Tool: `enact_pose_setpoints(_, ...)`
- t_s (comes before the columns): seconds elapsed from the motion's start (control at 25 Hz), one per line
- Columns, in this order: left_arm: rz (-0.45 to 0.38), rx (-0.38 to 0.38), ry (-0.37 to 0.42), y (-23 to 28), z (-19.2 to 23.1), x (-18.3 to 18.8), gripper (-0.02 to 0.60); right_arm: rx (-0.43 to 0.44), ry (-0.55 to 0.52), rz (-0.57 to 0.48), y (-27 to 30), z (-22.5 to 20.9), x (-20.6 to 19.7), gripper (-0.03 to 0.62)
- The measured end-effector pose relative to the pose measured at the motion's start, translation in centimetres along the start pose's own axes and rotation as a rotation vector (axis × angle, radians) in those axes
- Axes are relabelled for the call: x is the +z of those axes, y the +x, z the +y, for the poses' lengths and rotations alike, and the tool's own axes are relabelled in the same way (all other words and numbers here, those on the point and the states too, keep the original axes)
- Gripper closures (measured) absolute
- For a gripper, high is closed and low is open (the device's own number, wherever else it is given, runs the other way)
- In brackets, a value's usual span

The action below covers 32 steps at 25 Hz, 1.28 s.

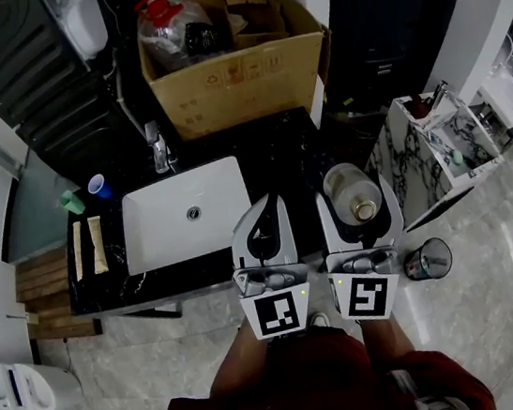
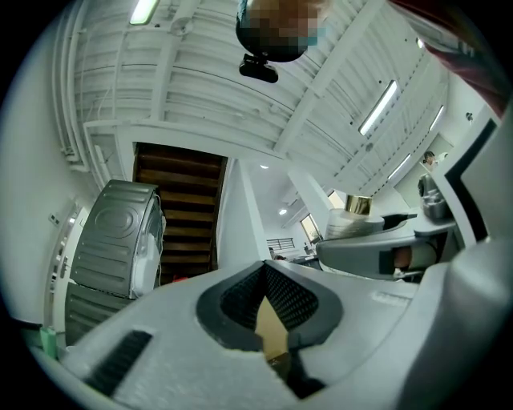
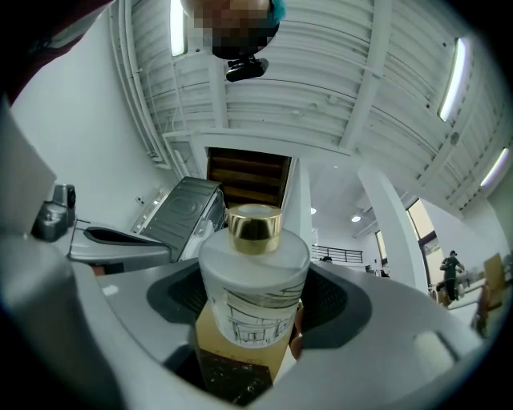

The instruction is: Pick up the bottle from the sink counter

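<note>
Red sleeves (image 1: 264,392): at the bottom edge of the head view, just behind both grippers' marker cubes (image 1: 281,311).
Right gripper (image 1: 357,197): clenched on the bottle, with the jaws set wide around its body.
Bottle (image 3: 253,284): frosted white with a line drawing and a gold cap (image 3: 255,227). It stands between the right jaws, above the right front part of the sink counter (image 1: 278,154). In the right gripper view, ceiling lies behind it.
Left gripper (image 1: 267,209): jaw tips together with nothing between them, just beside the right gripper.
Sink basin (image 1: 160,227): white, to the left of both grippers, with the faucet (image 1: 159,151) at its back rim.
Counter edges: the front edge runs under the grippers. A blue cup (image 1: 98,186) stands near the left end.
Cardboard box (image 1: 239,79): closes off the space behind the counter.
Open room: pale floor (image 1: 496,289) to the right and front. A marbled cabinet (image 1: 402,164) and a round dark container (image 1: 427,260) stand on that side.
</note>
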State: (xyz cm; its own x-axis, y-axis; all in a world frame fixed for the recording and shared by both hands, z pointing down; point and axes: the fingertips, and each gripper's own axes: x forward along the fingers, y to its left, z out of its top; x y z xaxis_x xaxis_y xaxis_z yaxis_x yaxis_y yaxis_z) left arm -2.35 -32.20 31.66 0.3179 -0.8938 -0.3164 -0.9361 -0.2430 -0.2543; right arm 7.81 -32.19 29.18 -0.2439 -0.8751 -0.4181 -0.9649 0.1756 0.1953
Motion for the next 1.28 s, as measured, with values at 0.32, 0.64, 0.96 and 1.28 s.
enact_pose_setpoints(0.32, -0.041, 0.03, -0.04, -0.35, 0.37, 0.67, 0.578, 0.012, 0.001, 0.002, -0.31, 0.08, -0.06, 0.26)
enact_pose_setpoints(0.64, -0.043, 0.026, -0.04, -0.49, 0.11, 0.79, 0.578, 0.0, 0.018, 0.002, -0.33, -0.12, 0.17, 0.26)
enact_pose_setpoints(0.96, -0.046, 0.037, -0.059, -0.5, 0.21, 0.69, 0.578, 0.006, 0.023, 0.014, -0.3, 0.09, -0.16, 0.261)
enact_pose_setpoints(1.28, -0.037, 0.041, -0.067, -0.34, 0.31, 0.47, 0.578, 0.01, 0.029, 0.02, -0.06, 0.12, -0.37, 0.261)
